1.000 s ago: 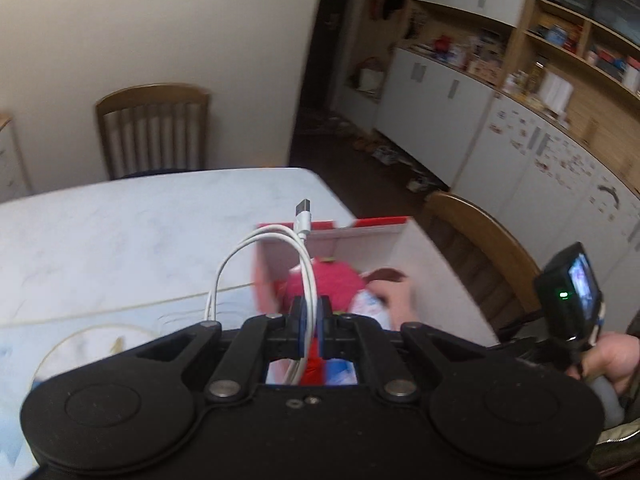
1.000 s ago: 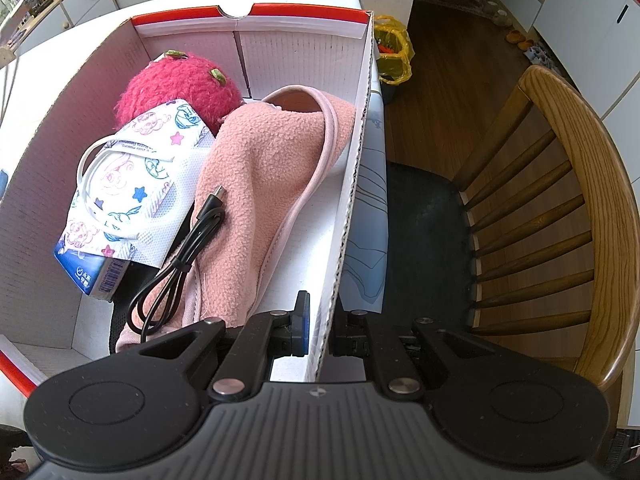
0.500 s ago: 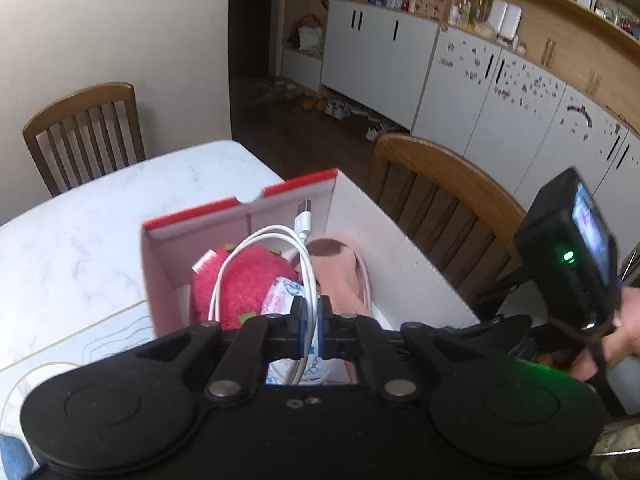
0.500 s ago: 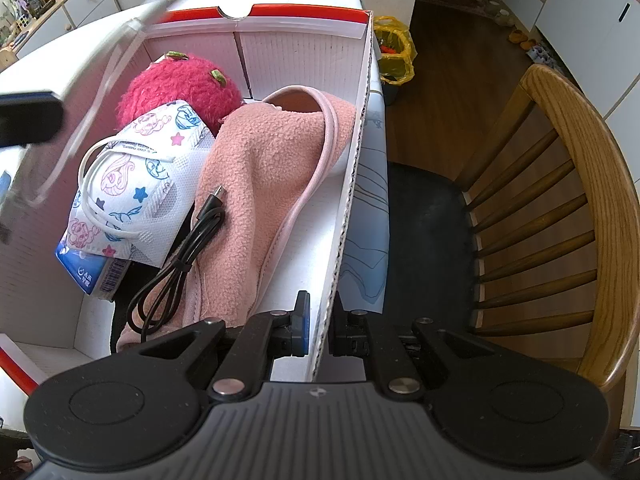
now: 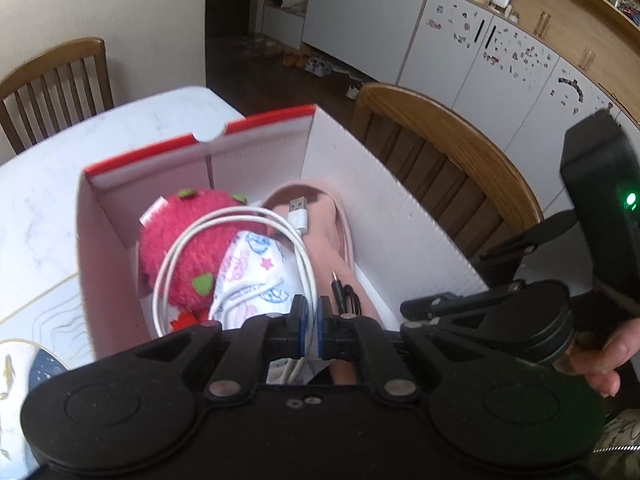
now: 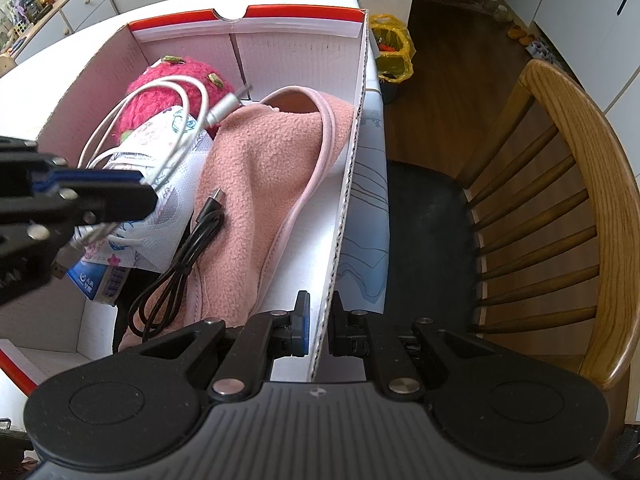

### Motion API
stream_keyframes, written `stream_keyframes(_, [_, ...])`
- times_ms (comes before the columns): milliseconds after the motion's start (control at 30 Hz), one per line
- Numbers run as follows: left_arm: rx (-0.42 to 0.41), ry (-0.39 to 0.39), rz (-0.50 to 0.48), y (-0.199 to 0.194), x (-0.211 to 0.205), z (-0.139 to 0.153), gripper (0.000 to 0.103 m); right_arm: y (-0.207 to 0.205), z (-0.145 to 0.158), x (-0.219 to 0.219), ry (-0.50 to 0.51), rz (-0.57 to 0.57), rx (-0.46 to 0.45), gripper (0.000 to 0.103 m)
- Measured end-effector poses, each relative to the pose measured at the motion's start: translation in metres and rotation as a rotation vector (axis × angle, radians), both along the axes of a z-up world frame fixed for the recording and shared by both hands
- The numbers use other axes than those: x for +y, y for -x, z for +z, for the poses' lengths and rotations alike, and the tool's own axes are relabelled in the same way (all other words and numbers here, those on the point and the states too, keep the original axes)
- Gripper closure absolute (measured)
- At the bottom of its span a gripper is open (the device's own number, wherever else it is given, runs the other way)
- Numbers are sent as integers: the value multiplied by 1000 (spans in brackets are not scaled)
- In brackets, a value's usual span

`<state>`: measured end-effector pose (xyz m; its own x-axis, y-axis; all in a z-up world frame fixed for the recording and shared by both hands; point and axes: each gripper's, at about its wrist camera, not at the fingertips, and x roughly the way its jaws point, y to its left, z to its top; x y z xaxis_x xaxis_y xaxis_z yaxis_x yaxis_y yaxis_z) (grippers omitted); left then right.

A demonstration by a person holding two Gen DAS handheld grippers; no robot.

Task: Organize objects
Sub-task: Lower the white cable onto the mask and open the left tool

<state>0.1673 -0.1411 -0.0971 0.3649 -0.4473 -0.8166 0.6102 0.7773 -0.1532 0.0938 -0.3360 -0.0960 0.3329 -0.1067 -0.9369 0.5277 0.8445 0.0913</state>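
Observation:
A white cardboard box [image 6: 352,168] with a red rim stands on the table. Inside it lie a pink plush strawberry [image 6: 160,84], a printed face mask [image 6: 168,208], a pink fleece cloth [image 6: 272,168], a coiled black cable [image 6: 180,260] and a blue packet [image 6: 96,284]. My left gripper [image 5: 311,322] is shut on a looped white USB cable [image 5: 224,224] and holds it over the mask and the strawberry, inside the box. That left gripper [image 6: 148,196] enters the right wrist view from the left edge. My right gripper [image 6: 318,328] is shut on the box's right wall.
A wooden chair [image 6: 560,208] with a dark seat stands close against the box's right side. A second chair [image 5: 56,84] stands at the far end of the white marble table [image 5: 36,188]. A yellow bag [image 6: 390,52] lies on the floor beyond the box. White cabinets [image 5: 460,48] line the far wall.
My left gripper has come down and over the box with the white cable, and now hangs among the contents. The right gripper and the box have stayed still.

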Motion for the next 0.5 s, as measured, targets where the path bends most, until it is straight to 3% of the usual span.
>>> stream_keyframes(300, [57,7,13,-5,2,-14,100,-1,-3,-1,-3,-6,-3,95])
stream_keyframes(500, [59,26,26,-5,4,-11,93,1,-4,-1,-2,-6,-4,95])
